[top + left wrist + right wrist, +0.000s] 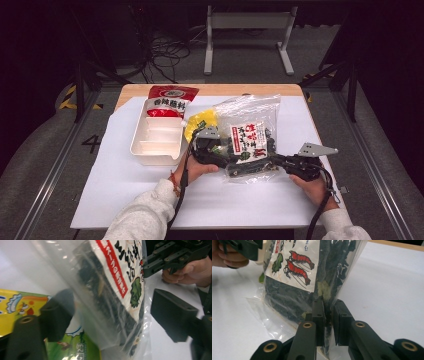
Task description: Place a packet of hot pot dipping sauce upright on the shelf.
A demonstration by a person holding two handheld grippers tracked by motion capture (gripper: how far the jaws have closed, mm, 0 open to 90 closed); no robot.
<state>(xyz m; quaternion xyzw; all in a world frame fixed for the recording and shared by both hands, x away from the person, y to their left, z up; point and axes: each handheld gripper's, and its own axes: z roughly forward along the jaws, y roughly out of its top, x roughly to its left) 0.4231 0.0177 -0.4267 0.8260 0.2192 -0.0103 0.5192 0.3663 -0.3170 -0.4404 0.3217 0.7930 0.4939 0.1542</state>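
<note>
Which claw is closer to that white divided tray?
Left. The left claw sits just beside the white divided tray, jaws open around the seaweed bag; the right claw pinches the bag's far edge.

The white tray and yellow pouch crowd the seaweed bag on its left (pouch touching it), while bare white sheet lies open nearer the person.
</note>
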